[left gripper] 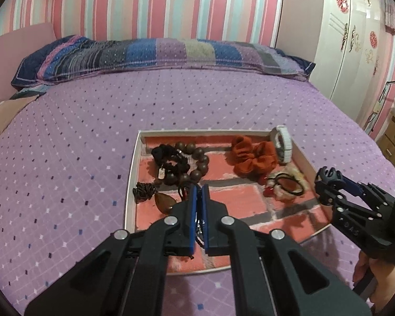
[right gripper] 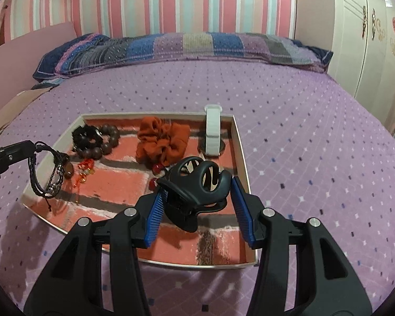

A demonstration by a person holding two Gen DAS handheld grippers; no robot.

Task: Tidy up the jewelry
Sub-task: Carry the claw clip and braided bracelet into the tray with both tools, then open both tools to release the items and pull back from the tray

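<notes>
Black claw clip [right gripper: 194,184] sits clamped between the right gripper [right gripper: 197,200] jaws, above the tray [right gripper: 241,142] on the bed [right gripper: 302,121]. Left gripper [left gripper: 200,197] jaws are pressed together on a braided bracelet [right gripper: 46,173], hanging over the tray's left edge. Judging by that loose dangle, the bracelet could swing and land outside the tray; the clip's curved shell might slip sideways.
</notes>
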